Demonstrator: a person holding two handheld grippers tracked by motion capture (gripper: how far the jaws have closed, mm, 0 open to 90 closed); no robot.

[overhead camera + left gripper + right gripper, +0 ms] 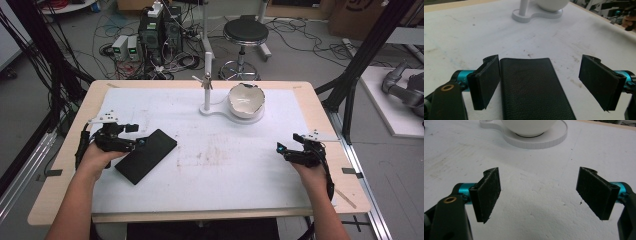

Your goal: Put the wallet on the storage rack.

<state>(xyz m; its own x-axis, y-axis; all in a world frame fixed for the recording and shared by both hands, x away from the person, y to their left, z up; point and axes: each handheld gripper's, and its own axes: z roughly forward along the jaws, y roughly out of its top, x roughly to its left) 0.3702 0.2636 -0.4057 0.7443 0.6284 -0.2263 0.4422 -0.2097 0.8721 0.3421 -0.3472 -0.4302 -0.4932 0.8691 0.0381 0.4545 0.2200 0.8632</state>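
High view: my left gripper [141, 142] sits at the left side of the white table cover [225, 170], its tip right at the near-left edge of the black wallet [146, 155], which lies flat and angled on the cover. My right gripper [281, 148] is over on the right side, well apart from the wallet, w/ bare cover under it. The white bowl [246, 99] rests on its white stand [206, 107] at the far middle of the table.

Left gripper view: jaws spread wide, the wallet [531, 87] lying between them (leather-look grain, black). It's just beside my left-hand pad [489, 77]; I can't tell if they touch. The other pad [596, 77] is clear of it. Stand base [534, 15] and bowl bottom [552, 3] are farther ahead.

Right gripper view: jaws spread wide too, nothing between the pads [490, 192] but the white cover [536, 202]. Bowl [529, 126] on its round base [554, 135] is straight ahead, near the top.
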